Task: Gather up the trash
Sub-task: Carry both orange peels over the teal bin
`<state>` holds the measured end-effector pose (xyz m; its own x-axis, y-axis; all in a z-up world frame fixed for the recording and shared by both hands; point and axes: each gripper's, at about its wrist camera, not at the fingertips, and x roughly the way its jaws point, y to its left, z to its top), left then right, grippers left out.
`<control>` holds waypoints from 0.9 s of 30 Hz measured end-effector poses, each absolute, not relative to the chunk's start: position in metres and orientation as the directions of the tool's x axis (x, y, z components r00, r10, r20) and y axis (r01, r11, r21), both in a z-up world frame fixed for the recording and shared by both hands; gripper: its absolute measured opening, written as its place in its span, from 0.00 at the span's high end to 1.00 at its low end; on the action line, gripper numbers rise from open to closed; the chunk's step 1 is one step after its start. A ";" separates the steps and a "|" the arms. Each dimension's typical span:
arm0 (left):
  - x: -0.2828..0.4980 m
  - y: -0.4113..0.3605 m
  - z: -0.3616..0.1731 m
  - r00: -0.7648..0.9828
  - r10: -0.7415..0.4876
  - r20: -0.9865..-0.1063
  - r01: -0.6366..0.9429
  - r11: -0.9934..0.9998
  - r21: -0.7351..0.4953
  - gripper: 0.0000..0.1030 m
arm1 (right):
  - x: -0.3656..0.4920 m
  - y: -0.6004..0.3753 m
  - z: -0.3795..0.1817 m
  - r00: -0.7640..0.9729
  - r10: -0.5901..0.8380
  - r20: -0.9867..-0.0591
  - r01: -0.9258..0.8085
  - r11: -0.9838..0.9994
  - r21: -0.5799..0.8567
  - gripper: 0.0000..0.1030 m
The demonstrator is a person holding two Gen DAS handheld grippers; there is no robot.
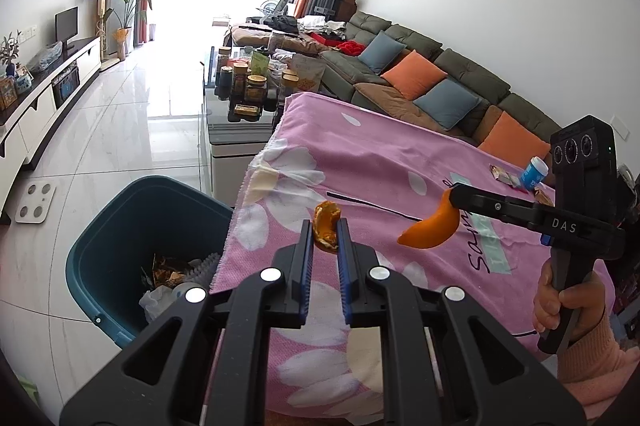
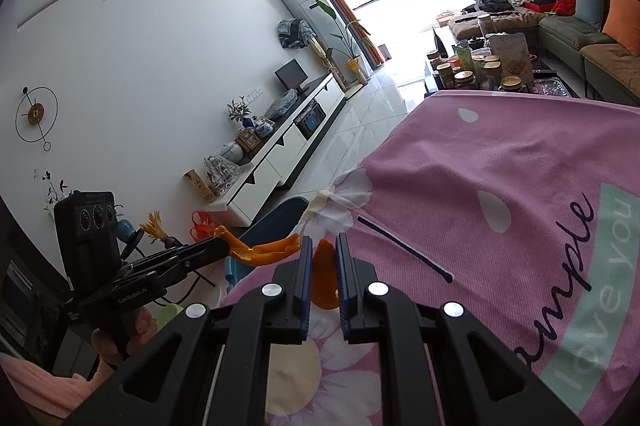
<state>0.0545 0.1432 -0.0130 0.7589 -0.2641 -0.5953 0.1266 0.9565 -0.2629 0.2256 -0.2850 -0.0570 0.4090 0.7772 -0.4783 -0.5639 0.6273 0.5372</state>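
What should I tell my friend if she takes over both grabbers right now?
Left gripper: shut on a piece of orange peel, held over the pink cloth near its edge.
Right gripper: shut on a second orange peel, also above the cloth.
Blue bin: on the floor beside the table, just below the left gripper, already holding some trash.
Done: both peels picked up.
Left: drop both peels into the bin. A small blue-capped container and wrappers sit at the far side of the cloth; they probably go next.
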 end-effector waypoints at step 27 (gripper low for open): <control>0.035 0.196 -0.003 0.802 -0.161 -0.576 0.007 0.965 -0.261 0.88 | 0.235 -0.233 -0.047 0.339 0.817 -0.467 -0.631 0.566 0.531 0.90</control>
